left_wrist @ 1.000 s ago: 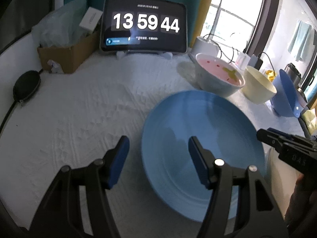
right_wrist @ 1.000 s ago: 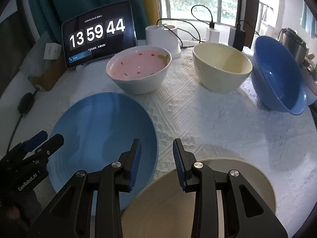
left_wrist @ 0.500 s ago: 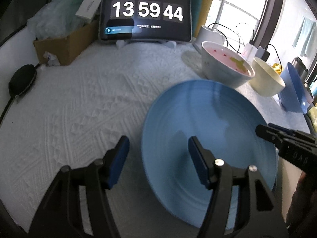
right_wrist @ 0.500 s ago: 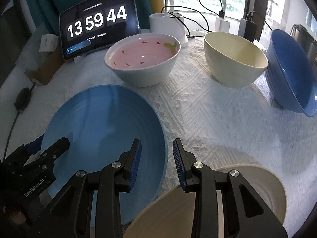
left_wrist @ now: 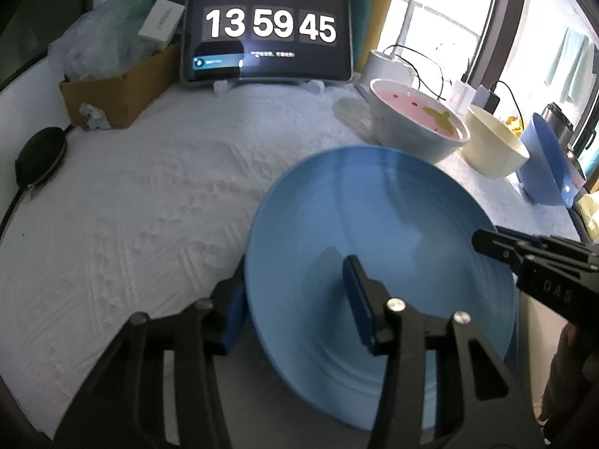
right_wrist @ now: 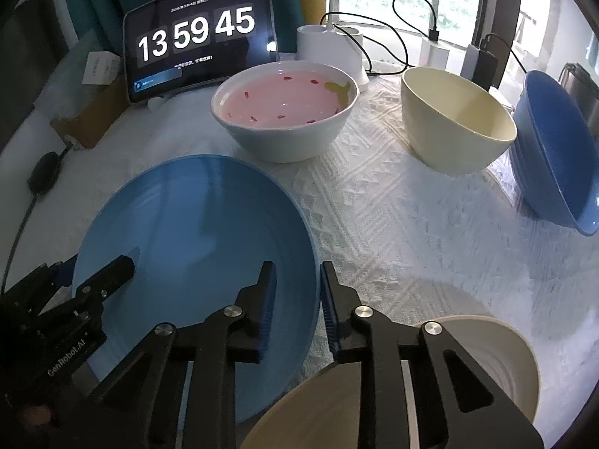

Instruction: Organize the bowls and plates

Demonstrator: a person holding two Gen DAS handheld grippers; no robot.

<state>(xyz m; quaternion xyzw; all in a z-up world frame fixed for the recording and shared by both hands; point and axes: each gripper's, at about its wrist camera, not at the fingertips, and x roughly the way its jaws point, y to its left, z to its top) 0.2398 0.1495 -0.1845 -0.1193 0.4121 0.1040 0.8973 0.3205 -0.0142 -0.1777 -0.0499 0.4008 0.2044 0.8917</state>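
My left gripper (left_wrist: pixel 295 299) straddles the left rim of the blue plate (left_wrist: pixel 374 247), which fills the lower centre of the left wrist view; its jaws are closing, one pad outside the rim and one over the plate's inner face, not yet clamped.

My right gripper (right_wrist: pixel 297 299) straddles the plate's right rim at lower centre of the right wrist view. Its jaws are closing too, and I cannot tell if the pads press yet.

Status: early stage, by my judgement. Nothing is stacked.

- Cream plate (right_wrist: pixel 486 351): lower right, separate.
- Pink bowl (right_wrist: pixel 284 112): upper centre.
- Cream bowl (right_wrist: pixel 456 119): upper right.
- Blue bowl (right_wrist: pixel 554 149): right edge, tilted.

Remaining: secure the blue plate, stack the plates, nest the bowls.
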